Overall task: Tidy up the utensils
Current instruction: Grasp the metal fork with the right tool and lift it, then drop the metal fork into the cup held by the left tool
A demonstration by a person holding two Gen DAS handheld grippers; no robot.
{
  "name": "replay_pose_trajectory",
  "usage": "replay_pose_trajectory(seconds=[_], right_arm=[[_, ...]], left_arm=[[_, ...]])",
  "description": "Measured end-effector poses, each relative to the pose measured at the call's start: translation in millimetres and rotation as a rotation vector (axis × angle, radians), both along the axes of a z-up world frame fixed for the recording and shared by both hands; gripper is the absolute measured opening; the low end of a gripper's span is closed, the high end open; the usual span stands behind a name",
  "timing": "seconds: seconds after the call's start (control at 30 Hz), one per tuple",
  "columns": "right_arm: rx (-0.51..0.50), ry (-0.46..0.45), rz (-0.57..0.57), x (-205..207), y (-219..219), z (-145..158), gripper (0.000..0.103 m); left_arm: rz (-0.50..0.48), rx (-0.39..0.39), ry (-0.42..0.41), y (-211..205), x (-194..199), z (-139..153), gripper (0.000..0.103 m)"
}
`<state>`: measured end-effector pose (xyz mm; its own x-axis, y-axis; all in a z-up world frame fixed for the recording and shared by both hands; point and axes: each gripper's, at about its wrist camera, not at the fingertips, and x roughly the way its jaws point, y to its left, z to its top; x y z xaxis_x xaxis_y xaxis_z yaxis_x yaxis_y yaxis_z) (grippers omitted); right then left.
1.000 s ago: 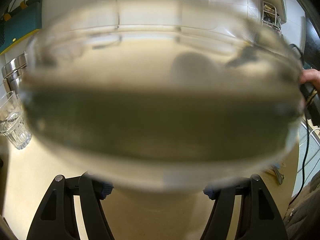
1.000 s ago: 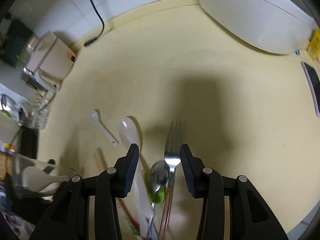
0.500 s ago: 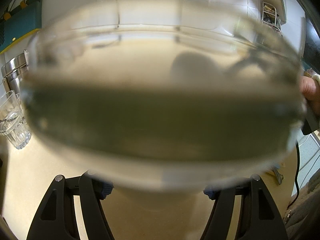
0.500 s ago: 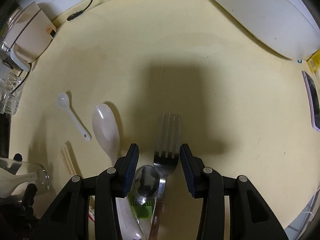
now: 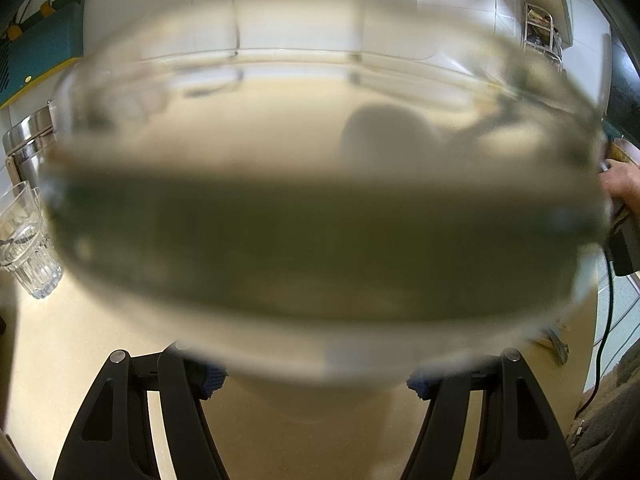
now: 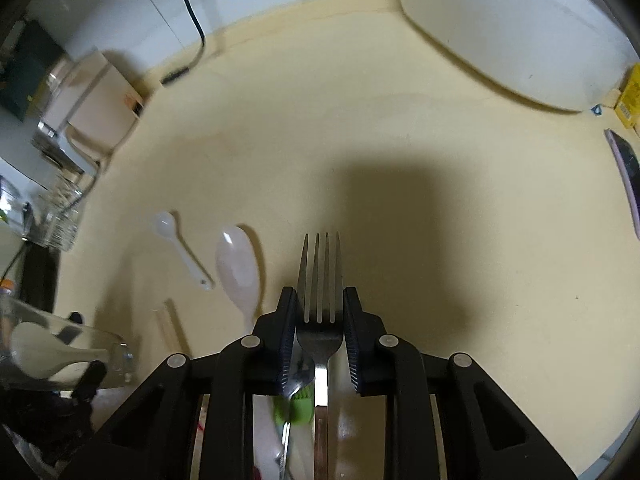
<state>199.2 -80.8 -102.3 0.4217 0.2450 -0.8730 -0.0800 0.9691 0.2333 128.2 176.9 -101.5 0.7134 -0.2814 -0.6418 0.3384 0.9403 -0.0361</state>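
Left wrist view, grip: my left gripper (image 5: 318, 380) is at its tightest, its blue pads clamped on the clear glass tumbler (image 5: 320, 208) that fills nearly the whole view.
Left wrist view, contents: a pale rounded shape at about 1 o'clock inside the glass; I cannot tell what it is through the blur.
Left wrist view, surroundings: a ribbed empty drinking glass (image 5: 24, 244) stands at 9 o'clock on the cream countertop (image 5: 72, 356); a hand (image 5: 622, 188) is cut off at 3 o'clock.
Right wrist view, step: picking up the steel four-tined fork (image 6: 320, 280), I judge.
Right wrist view, grip: my right gripper (image 6: 320, 312) is closing, with the fork's head between its pads, tines toward 12 o'clock; I cannot tell whether they press yet.
Right wrist view, others: a large translucent white spoon (image 6: 236, 268) and a small white plastic spoon (image 6: 180, 242) lie at 10 o'clock, apart from the fork.
Right wrist view, next: finish the squeeze, lift, and carry the fork toward the held tumbler at 8 o'clock.
Right wrist view, hidden: the fork's handle, a metal spoon and something green lie behind the fingers.
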Motion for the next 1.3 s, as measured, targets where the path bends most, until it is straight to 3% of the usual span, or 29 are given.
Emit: replay_pose_trajectory(seconds=[0.37, 0.77, 1.0, 1.3], right_arm=[[-0.032, -0.195, -0.002, -32, 5, 59, 0.023], [-0.037, -0.404, 0.032, -57, 18, 146, 0.021], [0.000, -0.497, 0.101, -62, 43, 190, 0.018], [0.134, -0.580, 0.252, -81, 86, 247, 0.013]], left_arm=[[0.000, -0.001, 0.001, 0, 0, 0, 0.072], [0.001, -0.006, 0.001, 0, 0, 1, 0.072], [0.001, -0.006, 0.001, 0, 0, 1, 0.072], [0.001, -0.009, 0.001, 1, 0, 1, 0.072]])
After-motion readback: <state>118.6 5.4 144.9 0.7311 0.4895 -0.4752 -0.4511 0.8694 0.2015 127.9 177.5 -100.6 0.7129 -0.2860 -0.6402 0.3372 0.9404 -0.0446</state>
